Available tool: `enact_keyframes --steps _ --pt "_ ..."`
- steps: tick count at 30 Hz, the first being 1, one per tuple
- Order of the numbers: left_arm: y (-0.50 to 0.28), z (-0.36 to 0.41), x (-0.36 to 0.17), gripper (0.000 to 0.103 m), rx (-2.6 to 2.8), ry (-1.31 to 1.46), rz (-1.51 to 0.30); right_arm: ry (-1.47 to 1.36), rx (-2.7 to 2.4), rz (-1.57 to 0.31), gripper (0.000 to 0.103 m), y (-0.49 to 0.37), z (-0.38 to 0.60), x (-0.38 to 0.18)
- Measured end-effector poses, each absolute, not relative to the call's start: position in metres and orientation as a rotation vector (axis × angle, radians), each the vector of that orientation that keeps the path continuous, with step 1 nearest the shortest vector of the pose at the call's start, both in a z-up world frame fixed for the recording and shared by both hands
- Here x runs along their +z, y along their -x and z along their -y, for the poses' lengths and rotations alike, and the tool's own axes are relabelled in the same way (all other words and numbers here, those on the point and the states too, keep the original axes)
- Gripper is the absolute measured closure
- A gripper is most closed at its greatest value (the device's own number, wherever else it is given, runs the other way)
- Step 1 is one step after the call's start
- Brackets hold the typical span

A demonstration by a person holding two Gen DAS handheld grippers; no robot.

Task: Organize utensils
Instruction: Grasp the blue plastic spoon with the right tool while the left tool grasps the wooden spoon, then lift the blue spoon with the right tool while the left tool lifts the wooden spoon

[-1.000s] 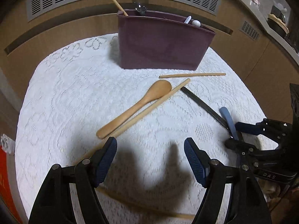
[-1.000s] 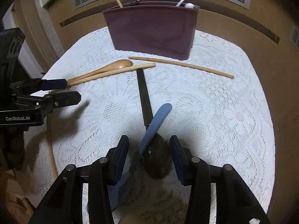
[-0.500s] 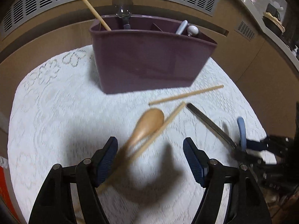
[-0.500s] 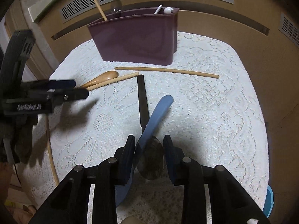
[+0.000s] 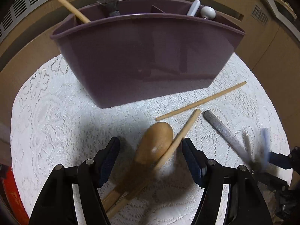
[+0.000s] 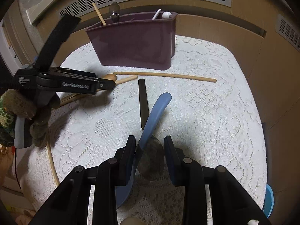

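Observation:
The purple utensil caddy (image 5: pixel 142 56) stands at the back of the table and holds a chopstick, a clear spoon and white utensils. My left gripper (image 5: pixel 151 161) is open. The bowl of the wooden spoon (image 5: pixel 155 142) and a chopstick (image 5: pixel 185 129) lie between its pads, untouched. Another chopstick (image 5: pixel 200 101) lies just beyond. My right gripper (image 6: pixel 150 153) is shut on the bowl of a dark spoon (image 6: pixel 143 101) and the blue spoon (image 6: pixel 159 106) crossing it. In the left wrist view those two spoons are blurred at the right.
A white lace cloth (image 6: pixel 215 121) covers the round-cornered table. A long chopstick (image 6: pixel 165 75) lies before the caddy (image 6: pixel 135 43), and one more (image 6: pixel 51 165) near the left edge. A gloved hand (image 6: pixel 22 112) holds the left gripper. A slatted wall panel rises behind.
My left gripper has moved forward toward the caddy and now straddles the wooden spoon's bowl. My right gripper's jaws have closed on the dark and blue spoons.

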State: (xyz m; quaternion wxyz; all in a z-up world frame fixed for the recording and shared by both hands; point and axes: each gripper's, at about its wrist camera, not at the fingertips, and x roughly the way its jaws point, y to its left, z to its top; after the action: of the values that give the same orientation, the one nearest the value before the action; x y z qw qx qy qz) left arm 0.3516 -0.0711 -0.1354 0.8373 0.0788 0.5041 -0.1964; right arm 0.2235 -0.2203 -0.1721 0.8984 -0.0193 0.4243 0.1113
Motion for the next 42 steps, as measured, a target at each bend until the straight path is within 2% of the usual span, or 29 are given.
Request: enact_keyframes --steps 3,4,5,7,9,15,21,32,35,37,42 --pt "-0.342 0.078 -0.136 0.035 -0.417 -0.21 -1.041 0.046 0.237 -0.863 0.073 -0.22 0.218 -0.168" --pt "-0.339 0.079 -0.136 0.038 -0.416 -0.21 -1.035 0.048 0.236 -0.86 0.073 -0.22 0.218 -0.168" --pt "-0.337 0.079 -0.135 0.041 -0.417 -0.207 -1.03 0.05 0.235 -0.857 0.073 -0.219 0.218 -0.167" --pt "-0.328 0.078 -0.134 0.055 -0.415 -0.206 -1.017 0.05 0.232 -0.85 0.073 -0.217 0.218 -0.164" --pt "-0.32 0.074 -0.132 0.064 -0.42 -0.208 -1.003 0.046 0.228 -0.849 0.073 -0.216 0.22 -0.164" --pt "-0.299 0.058 -0.129 0.081 -0.437 -0.126 -0.999 0.016 0.211 -0.866 0.072 -0.216 0.228 -0.167" --pt "-0.268 0.04 -0.125 0.087 -0.451 -0.027 -1.004 -0.015 0.201 -0.877 0.072 -0.214 0.238 -0.172" --pt "-0.255 0.036 -0.117 0.086 -0.508 -0.019 -1.007 -0.003 0.201 -0.905 0.072 -0.225 0.23 -0.18" --pt "-0.265 0.045 -0.12 0.081 -0.528 -0.084 -1.021 -0.003 0.202 -0.906 0.072 -0.227 0.229 -0.18" --pt "-0.274 0.05 -0.121 0.071 -0.512 -0.112 -1.018 0.005 0.202 -0.906 0.072 -0.227 0.229 -0.181" --pt "-0.298 0.059 -0.13 0.067 -0.499 -0.165 -1.065 0.003 0.202 -0.906 0.072 -0.227 0.231 -0.183"
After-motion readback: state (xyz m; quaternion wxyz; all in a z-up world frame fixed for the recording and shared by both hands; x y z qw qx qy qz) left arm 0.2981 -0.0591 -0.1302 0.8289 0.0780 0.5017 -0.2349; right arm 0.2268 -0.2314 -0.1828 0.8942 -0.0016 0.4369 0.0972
